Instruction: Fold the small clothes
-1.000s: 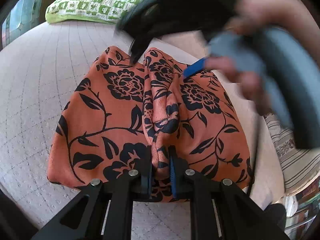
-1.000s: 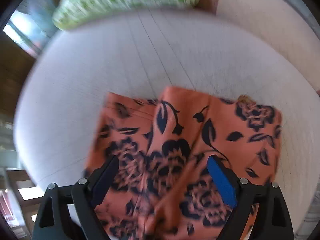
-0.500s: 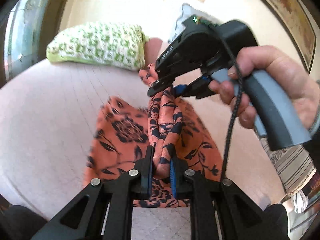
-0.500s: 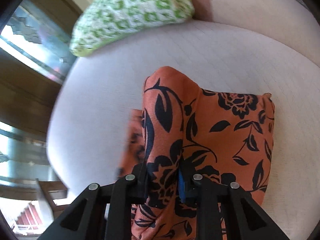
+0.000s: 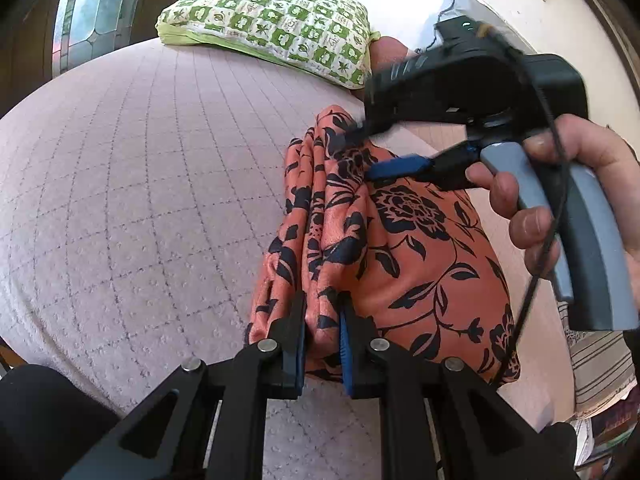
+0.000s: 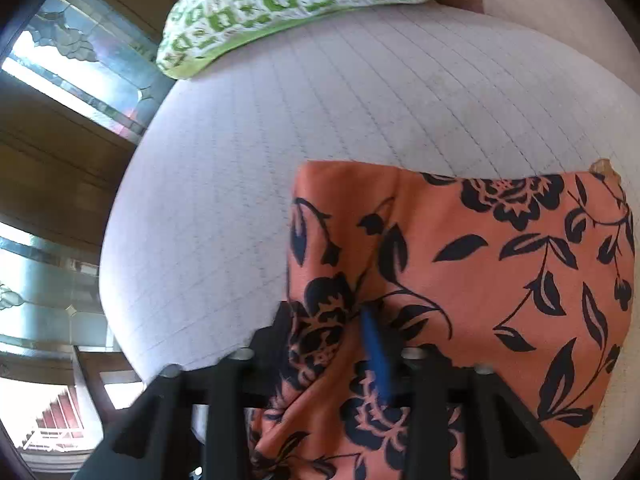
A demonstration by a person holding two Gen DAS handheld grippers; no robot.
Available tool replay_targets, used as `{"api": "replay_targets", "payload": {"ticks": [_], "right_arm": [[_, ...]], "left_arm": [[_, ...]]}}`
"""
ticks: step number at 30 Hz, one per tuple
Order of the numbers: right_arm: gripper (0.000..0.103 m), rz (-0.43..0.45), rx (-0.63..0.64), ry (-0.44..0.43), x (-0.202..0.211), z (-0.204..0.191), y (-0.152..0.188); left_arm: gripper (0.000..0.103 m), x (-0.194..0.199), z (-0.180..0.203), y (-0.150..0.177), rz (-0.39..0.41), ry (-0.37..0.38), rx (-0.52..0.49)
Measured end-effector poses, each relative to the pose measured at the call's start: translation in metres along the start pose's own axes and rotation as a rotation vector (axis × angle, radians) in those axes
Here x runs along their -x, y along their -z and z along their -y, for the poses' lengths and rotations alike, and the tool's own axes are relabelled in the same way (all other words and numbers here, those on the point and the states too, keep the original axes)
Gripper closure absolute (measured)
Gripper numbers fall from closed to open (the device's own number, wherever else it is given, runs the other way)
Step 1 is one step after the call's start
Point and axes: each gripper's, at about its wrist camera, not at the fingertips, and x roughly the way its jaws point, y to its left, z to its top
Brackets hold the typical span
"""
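An orange cloth with black flowers [image 5: 420, 248] lies doubled on the pale quilted bed cover [image 5: 140, 180], with a bunched ridge along its left edge. My left gripper [image 5: 322, 316] is shut on the near end of that ridge. At the ridge's far end, a hand [image 5: 560, 184] holds my right gripper [image 5: 360, 152]. Its jaws are opening, with the fabric still between them. In the right wrist view the orange cloth [image 6: 480, 280] spreads out to the right, and a loose fold passes between the fingers of the right gripper [image 6: 326, 332].
A green and white patterned pillow [image 5: 272, 20] rests at the far end of the bed cover [image 6: 320, 100]. Striped fabric [image 5: 600, 364] lies off the bed's right edge. A stained-glass window [image 6: 60, 80] and dark wood stand to the left.
The cloth lay wide with a central ridge. Both grippers closed on that ridge, lifted it and carried it over, so the cloth is now doubled. The right jaws have since spread apart.
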Motion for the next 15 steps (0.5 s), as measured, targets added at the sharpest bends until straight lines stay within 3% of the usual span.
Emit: {"api": "replay_targets", "payload": {"ticks": [1, 6, 7, 8, 9, 13, 15], "right_arm": [[0.026, 0.02, -0.002, -0.019, 0.005, -0.001, 0.002], [0.026, 0.073, 0.008, -0.124, 0.013, -0.017, 0.014], [0.026, 0.038, -0.005, -0.123, 0.001, -0.016, 0.016], [0.025, -0.052, -0.027, -0.118, -0.021, -0.009, 0.02], [0.025, -0.061, -0.029, -0.117, -0.032, -0.003, 0.021], [0.025, 0.05, -0.113, -0.302, 0.008, 0.019, 0.026], [0.025, 0.137, -0.094, -0.301, 0.048, 0.038, 0.036]], "left_arm": [[0.089, 0.001, -0.002, 0.0, 0.008, -0.002, 0.005], [0.09, 0.019, 0.003, 0.003, 0.076, -0.044, -0.036], [0.09, 0.017, 0.004, 0.005, 0.062, -0.054, -0.039], [0.09, 0.012, 0.002, 0.008, 0.025, -0.056, -0.024], [0.09, 0.005, -0.006, 0.01, -0.024, -0.035, 0.023], [0.087, 0.013, -0.021, 0.007, -0.022, 0.045, 0.121], [0.086, 0.028, -0.017, 0.004, 0.013, 0.036, 0.096]]}}
